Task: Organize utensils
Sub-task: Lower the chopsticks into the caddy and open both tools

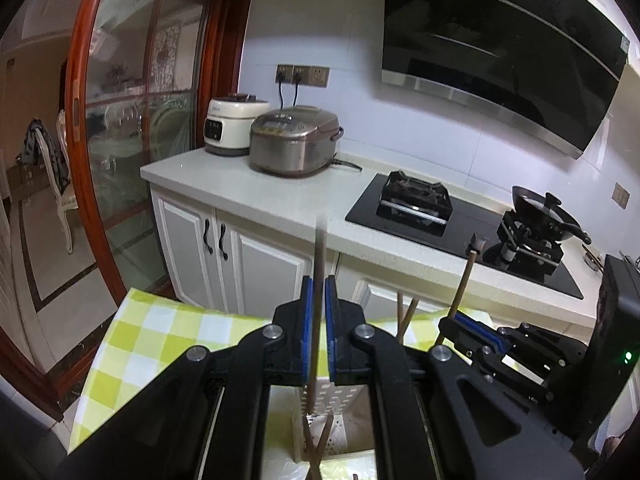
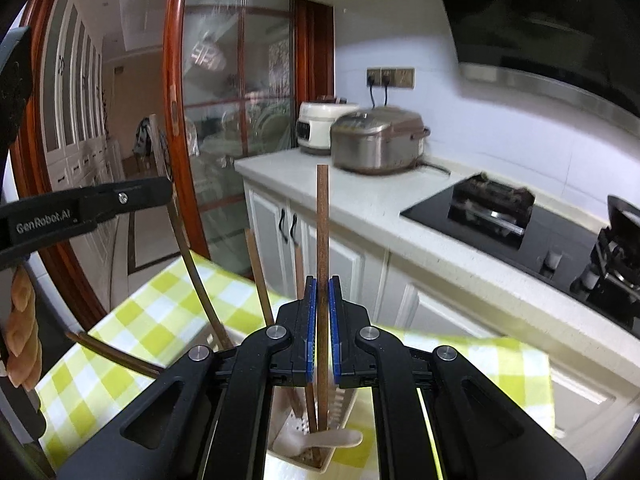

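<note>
Both pinching chopsticks upright: left gripper one chopstick, right gripper another, over holder. Risk: tip catching rim, tipping holder.

- A home kitchen.
- Range hood above a gas hob carrying a wok.
- Rice cooker on the counter; white cabinets beneath.

The utensil holder stands on the checked tablecloth, chopsticks upright in it. Behind lies the counter, two cookers left of the stove.
</note>
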A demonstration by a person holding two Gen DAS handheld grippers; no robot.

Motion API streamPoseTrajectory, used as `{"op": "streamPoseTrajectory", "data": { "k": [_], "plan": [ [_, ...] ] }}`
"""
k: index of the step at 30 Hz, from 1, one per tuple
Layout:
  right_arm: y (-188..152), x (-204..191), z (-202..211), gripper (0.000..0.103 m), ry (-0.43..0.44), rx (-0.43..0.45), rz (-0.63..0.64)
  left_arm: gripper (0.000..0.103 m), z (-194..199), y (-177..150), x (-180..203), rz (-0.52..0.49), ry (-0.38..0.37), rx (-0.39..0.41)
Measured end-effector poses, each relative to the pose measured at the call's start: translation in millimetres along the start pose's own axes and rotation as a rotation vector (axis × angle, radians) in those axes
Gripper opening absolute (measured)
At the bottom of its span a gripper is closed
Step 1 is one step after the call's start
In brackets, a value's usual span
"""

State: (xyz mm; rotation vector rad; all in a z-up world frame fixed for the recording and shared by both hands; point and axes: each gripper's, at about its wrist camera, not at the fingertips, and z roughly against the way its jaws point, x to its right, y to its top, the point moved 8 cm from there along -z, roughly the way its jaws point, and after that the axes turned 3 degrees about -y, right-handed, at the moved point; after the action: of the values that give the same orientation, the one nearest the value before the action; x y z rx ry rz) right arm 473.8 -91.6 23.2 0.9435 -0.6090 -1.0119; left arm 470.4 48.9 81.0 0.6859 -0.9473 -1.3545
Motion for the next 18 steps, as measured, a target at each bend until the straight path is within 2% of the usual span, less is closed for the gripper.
{"op": "streamPoseTrajectory", "data": {
  "k": [5,7,9,12,13,14,16,18],
  "plan": [
    [-4,6,-3,0.008,0.012,-0.018,-0.042,0.016,1,-9,-6,-0.008,0.008,-0.009],
    [-3,8,1,0.01,0.01,-0.016,-0.054,0.026,7,-10,-10,-0.002,0.016,0.0],
    [-2,10,9,0.012,0.005,-0.005,-0.058,0.04,17,-8,-13,0.01,0.021,0.019],
    [-3,14,26,0.012,-0.004,0.01,-0.067,0.05,43,-2,-21,0.031,0.038,0.069],
    [-5,15,32,0.015,-0.007,0.014,-0.07,0.053,51,-1,-21,0.033,0.042,0.082],
    [-8,16,40,0.018,-0.006,0.02,-0.076,0.061,67,0,-23,0.038,0.051,0.117],
    [-15,16,57,0.041,0.003,0.039,-0.097,0.07,93,0,-26,0.039,0.062,0.167],
    [-25,15,70,0.044,0.013,0.052,-0.112,0.081,117,-5,-26,0.038,0.068,0.209]
  ]
}}
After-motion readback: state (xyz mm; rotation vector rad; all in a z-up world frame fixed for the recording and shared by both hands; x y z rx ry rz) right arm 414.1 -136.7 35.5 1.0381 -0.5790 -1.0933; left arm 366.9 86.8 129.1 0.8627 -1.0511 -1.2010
